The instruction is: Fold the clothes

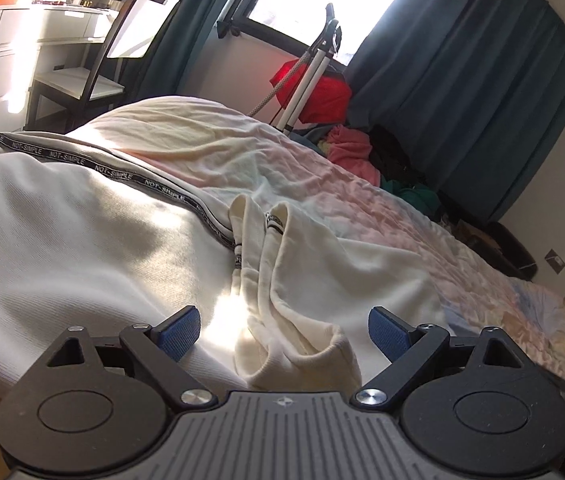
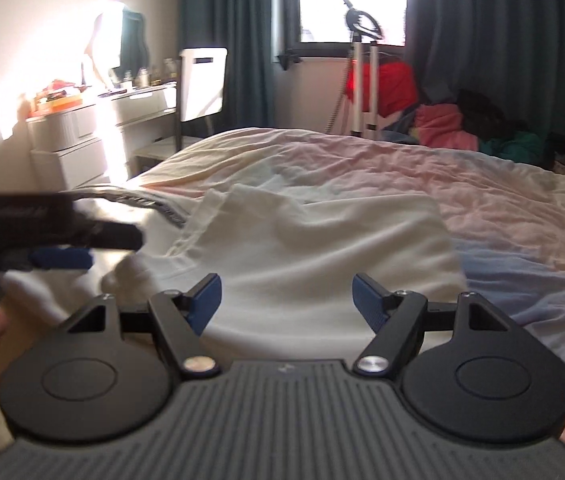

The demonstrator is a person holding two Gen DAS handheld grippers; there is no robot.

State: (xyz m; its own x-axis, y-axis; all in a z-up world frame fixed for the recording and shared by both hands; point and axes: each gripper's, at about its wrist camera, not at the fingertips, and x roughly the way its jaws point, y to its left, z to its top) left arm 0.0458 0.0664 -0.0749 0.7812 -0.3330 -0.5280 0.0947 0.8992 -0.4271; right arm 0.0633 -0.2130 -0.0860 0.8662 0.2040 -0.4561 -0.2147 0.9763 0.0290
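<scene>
A cream-white garment (image 1: 62, 248) with a black "NOT-SIMPLE" tape stripe (image 1: 154, 188) lies spread on the bed. Its ribbed cuff (image 1: 306, 360) lies bunched between the fingers of my left gripper (image 1: 282, 334), which is open and holds nothing. In the right wrist view the same garment (image 2: 302, 240) lies flat ahead of my right gripper (image 2: 286, 300), which is open and empty just above the cloth. The left gripper (image 2: 62, 258) shows blurred at the left of that view, over the garment's left part.
The bed has a crumpled pastel sheet (image 1: 382, 216). A pile of coloured clothes (image 1: 350, 152) and a garment steamer pole (image 1: 314, 68) stand beyond the far edge. A white dresser (image 2: 82, 136) and a chair (image 1: 94, 76) stand at the left by dark curtains.
</scene>
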